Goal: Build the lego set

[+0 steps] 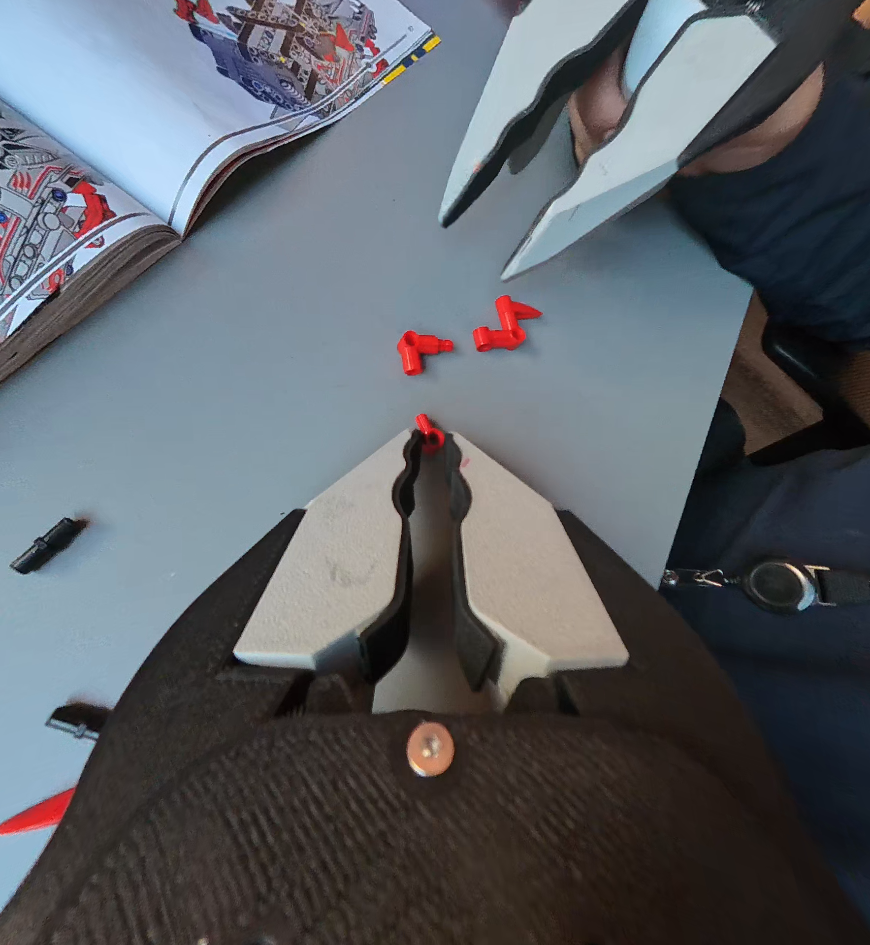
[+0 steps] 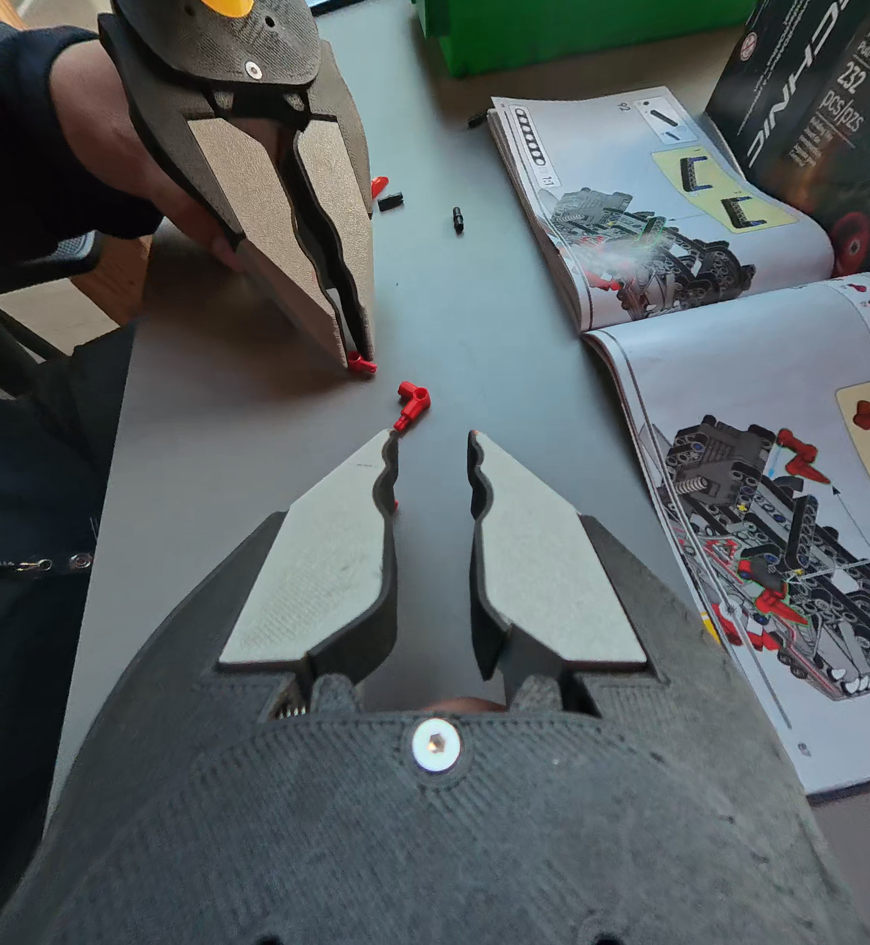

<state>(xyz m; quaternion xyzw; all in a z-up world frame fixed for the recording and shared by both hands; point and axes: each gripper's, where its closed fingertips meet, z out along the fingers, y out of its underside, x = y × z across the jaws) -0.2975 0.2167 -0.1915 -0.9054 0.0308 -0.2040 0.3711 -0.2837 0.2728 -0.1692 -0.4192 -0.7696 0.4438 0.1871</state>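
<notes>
We are pinching a small red connector (image 1: 430, 435) at the very tip of the left tool (image 1: 431, 434), low over the grey surface (image 1: 269, 358). Just beyond that connector an angled red piece (image 1: 420, 350) is lying, and past it a red assembly (image 1: 504, 327). The right tool (image 2: 430, 434) is hanging over them, jaws apart and empty. We are judging that a firm, square pinch matters before mating.

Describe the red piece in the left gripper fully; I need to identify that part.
The red piece is a small, glossy plastic connector: a round open-holed sleeve with a short pin sticking out. It is pinched between the tips of the left gripper, whose jaws are shut on it, at or just above the grey table, apart from the other red parts.
</notes>
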